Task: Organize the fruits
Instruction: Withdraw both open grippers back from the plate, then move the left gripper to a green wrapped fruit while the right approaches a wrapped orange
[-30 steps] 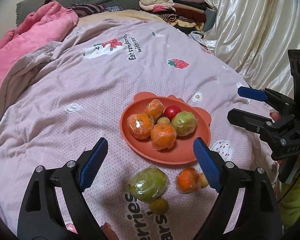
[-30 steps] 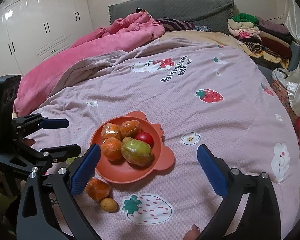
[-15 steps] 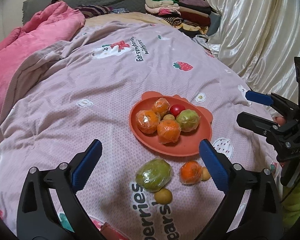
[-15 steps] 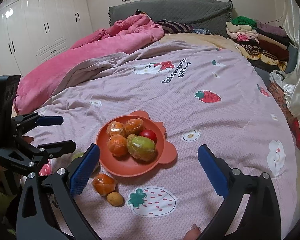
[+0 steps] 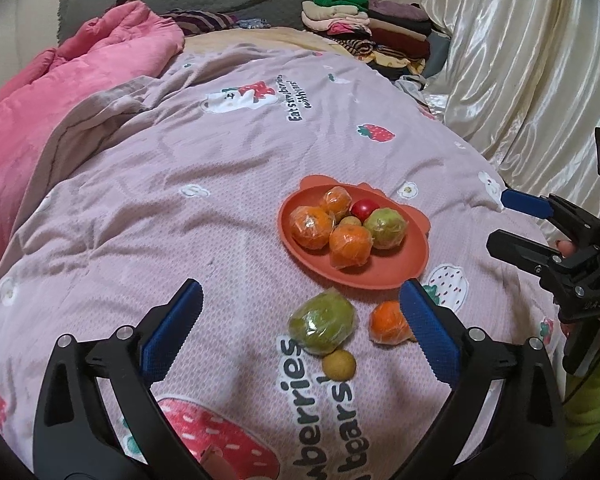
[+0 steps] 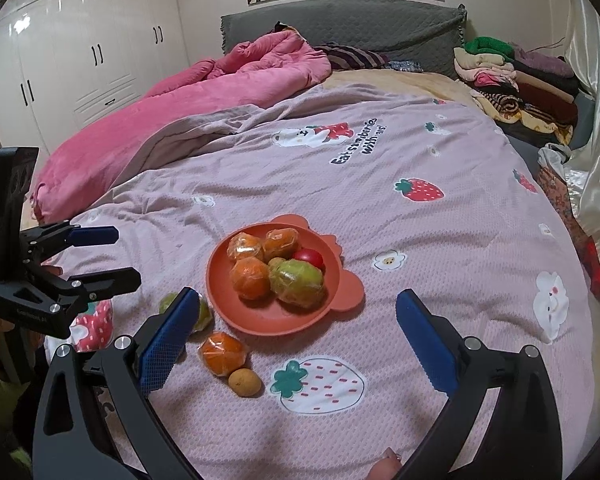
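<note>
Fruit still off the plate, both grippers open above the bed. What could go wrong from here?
The loose wrapped green fruit, wrapped orange and small yellow fruit lie close together on the soft quilt; gripping one may nudge another rolling. The plate is already crowded, so additions could tumble off.

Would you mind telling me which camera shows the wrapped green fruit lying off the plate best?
The left wrist view: the green fruit lies fully exposed on the quilt, just short of the plate. In the right wrist view a blue pad of the right tool hides most of it.
</note>
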A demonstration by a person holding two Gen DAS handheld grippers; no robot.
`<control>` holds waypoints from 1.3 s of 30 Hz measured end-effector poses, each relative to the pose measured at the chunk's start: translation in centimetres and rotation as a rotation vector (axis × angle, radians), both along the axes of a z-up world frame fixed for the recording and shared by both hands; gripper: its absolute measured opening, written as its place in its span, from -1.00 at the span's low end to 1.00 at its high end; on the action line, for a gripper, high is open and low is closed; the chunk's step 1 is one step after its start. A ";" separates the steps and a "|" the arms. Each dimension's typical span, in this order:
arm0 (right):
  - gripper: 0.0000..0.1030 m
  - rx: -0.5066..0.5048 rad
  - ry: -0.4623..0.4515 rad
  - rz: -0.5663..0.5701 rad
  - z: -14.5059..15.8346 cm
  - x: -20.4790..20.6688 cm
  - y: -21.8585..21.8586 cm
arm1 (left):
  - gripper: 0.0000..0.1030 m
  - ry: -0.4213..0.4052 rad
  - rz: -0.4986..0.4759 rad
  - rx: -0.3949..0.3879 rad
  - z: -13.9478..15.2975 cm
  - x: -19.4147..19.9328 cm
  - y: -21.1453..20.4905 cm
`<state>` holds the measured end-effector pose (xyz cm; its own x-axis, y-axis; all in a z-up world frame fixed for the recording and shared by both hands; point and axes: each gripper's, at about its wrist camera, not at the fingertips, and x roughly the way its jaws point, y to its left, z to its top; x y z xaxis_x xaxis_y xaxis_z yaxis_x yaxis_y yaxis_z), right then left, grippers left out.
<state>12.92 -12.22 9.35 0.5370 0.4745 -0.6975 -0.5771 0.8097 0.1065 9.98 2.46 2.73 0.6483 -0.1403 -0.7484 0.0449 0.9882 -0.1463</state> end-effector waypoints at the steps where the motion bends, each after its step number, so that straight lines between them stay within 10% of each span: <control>1: 0.91 0.000 0.000 -0.001 0.0 -0.1 0.0 | 0.80 0.001 0.004 0.000 -0.1 -0.2 0.1; 39: 0.91 -0.112 0.060 0.068 -5.8 -4.0 1.5 | 0.80 0.111 0.001 0.021 -4.1 -2.4 0.7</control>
<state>8.93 -10.75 3.56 0.4620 0.4257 -0.7780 -0.6260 0.7780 0.0539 7.62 3.11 -1.37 0.5616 -0.1232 -0.8182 0.0284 0.9911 -0.1297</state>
